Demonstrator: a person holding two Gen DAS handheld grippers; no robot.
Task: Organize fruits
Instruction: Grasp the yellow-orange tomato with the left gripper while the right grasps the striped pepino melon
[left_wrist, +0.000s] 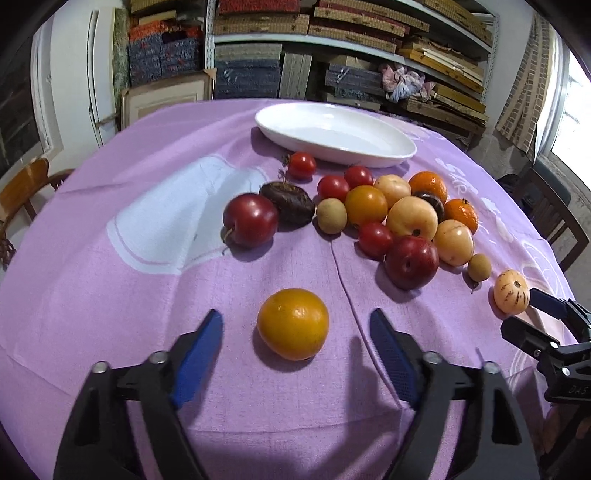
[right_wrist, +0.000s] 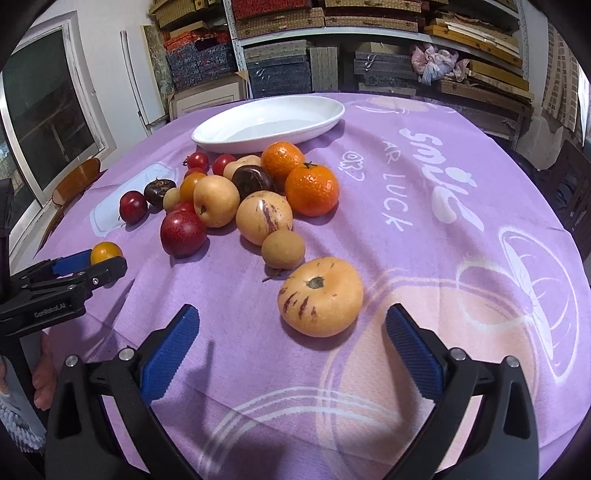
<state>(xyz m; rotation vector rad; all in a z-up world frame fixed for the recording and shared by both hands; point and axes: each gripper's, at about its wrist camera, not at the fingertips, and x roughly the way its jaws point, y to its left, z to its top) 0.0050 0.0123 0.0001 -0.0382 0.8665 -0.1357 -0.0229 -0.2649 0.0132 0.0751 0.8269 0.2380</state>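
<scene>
A round table (left_wrist: 92, 295) draped in a purple printed cloth fills both views. At its far side, upper centre of each frame, sits an empty white oval dish (left_wrist: 334, 134), smooth and likely breakable. Just below it lies a cluster of mixed fruit (left_wrist: 399, 218), pieces touching: plums, tangerines, cherry tomatoes, pale round fruits.

In the right wrist view, a squat striped yellow fruit (right_wrist: 320, 297) lies stem up, lower centre, apart from the pile. The right gripper (right_wrist: 291, 326) has its fingers spread wide, the fruit just ahead of the gap, untouched. It looks soft-skinned and bruisable; its broad sides seem the safest hold.

In the left wrist view, a smooth yellow-orange fruit (left_wrist: 293, 324) sits alone, lower centre. The left gripper (left_wrist: 297, 328) brackets it, fingers part-closed but clear of it. Round and glossy, it may roll or slip; a hold across the middle seems best.
</scene>
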